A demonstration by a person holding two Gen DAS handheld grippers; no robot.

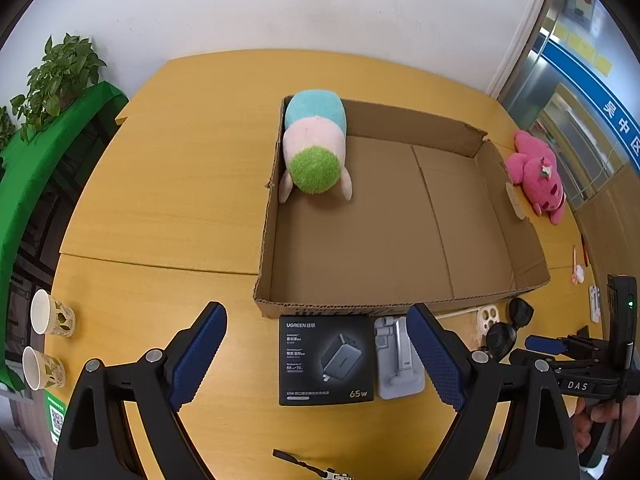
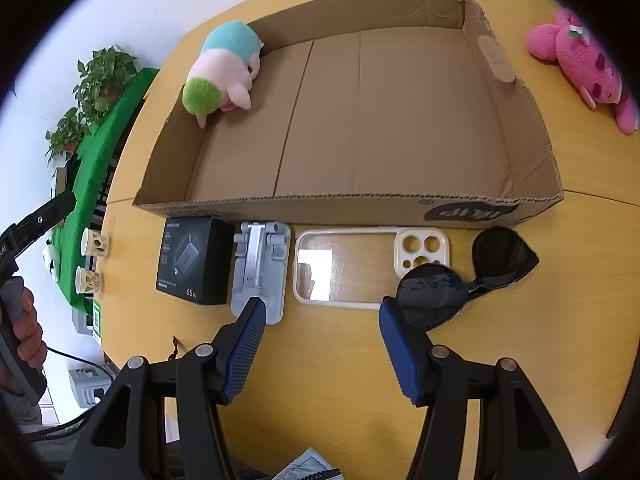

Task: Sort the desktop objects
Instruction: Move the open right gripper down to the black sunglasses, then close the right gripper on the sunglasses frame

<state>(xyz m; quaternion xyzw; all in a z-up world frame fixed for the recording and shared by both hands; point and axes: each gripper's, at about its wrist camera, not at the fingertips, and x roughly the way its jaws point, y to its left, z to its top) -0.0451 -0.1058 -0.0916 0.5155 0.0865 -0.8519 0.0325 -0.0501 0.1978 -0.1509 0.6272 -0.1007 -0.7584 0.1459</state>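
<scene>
Both grippers empty: left gripper (image 1: 316, 356) gaping wide over charger box (image 1: 326, 360), right gripper (image 2: 322, 316) half open near phone case (image 2: 340, 266); far left in cardboard box (image 2: 400, 208), plush toy (image 2: 224, 70).

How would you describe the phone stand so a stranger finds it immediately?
Find the cardboard box; four things lie in a row along its near wall. The phone stand is second from the left, between the black charger box and the clear phone case. Only it is grey and hinged.
</scene>
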